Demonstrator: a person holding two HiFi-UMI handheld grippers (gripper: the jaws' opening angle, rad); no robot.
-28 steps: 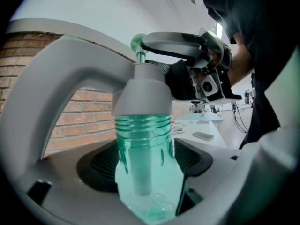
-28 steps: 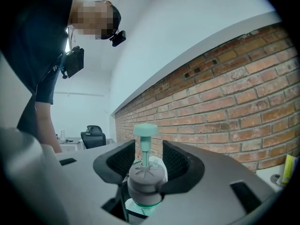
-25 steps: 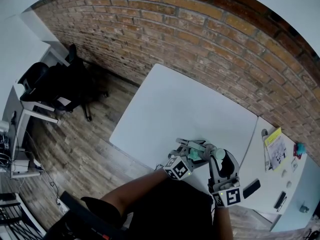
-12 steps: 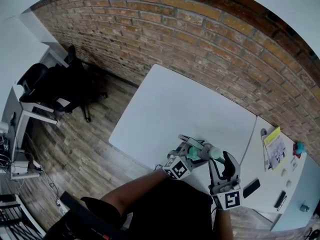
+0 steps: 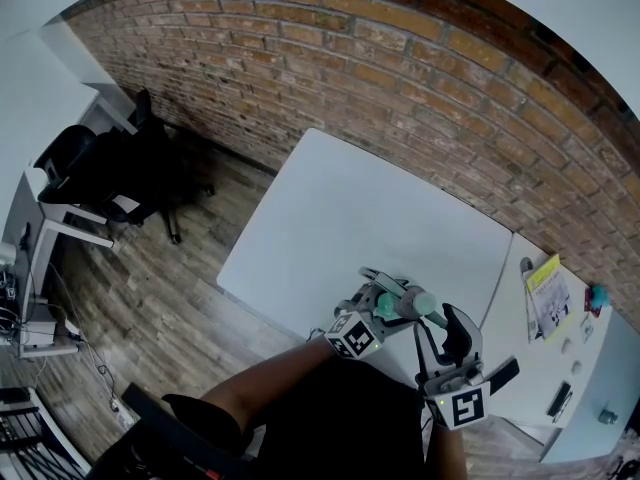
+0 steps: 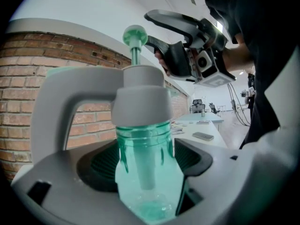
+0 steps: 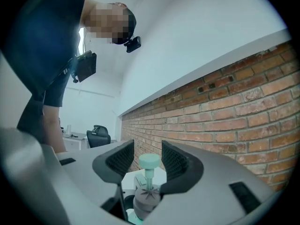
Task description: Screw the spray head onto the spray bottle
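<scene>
Since a second ago the spray head (image 6: 142, 102) stands free: the right gripper (image 5: 442, 326) has drawn back from it, jaws apart and empty, I think to take a fresh hold for another twist. That head sits on the spray bottle (image 6: 145, 172), which the left gripper (image 5: 388, 296) clamps by its body above the table (image 5: 350, 218), keeping it from turning.

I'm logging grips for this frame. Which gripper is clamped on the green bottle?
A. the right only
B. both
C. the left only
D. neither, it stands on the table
C: the left gripper has its fingers pressed against the green bottle and holds it off the table, while the right gripper is open and touches nothing.
</scene>
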